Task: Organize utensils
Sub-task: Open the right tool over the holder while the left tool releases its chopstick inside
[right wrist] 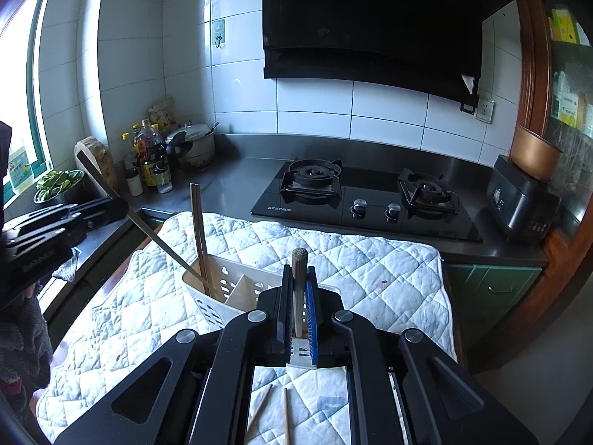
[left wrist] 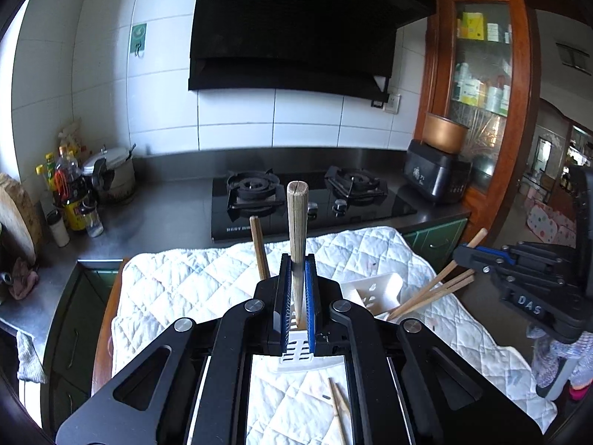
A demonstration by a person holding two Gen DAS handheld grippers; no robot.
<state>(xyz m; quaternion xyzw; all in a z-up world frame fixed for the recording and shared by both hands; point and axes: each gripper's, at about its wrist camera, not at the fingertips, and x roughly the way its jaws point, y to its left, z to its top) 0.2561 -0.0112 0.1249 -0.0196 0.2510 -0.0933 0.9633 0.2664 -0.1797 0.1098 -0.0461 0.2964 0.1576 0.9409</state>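
Chopsticks are the job here, and each gripper has one clenched between its pads right now. The left gripper point(left wrist: 296, 293) pinches a pale wooden chopstick point(left wrist: 297, 230) partway up its length, standing nearly upright with its lower tip down in the white slotted utensil holder point(left wrist: 374, 291). The right gripper point(right wrist: 300, 296) does the same with another chopstick point(right wrist: 298, 282), tip resting in the near compartment of that holder.

More chopsticks already lean in the holder; a dark one point(right wrist: 198, 237) stands in the far compartment, and a few point(left wrist: 433, 293) angle out to the side. Two loose chopsticks point(left wrist: 339, 408) lie on the white quilted cloth point(right wrist: 370, 270) just below the holder.

Handling-wise I'd guess these are super light and stiff, but thin and round, so they'll roll or pivot in the pads if you grab near an end. Mid-shaft grip seems safest, squeezing enough that they don't swing.

Beyond the cloth sits a black gas hob point(right wrist: 367, 193) on the steel counter, range hood point(right wrist: 370, 18) above, bottles point(right wrist: 150, 155) in the corner.
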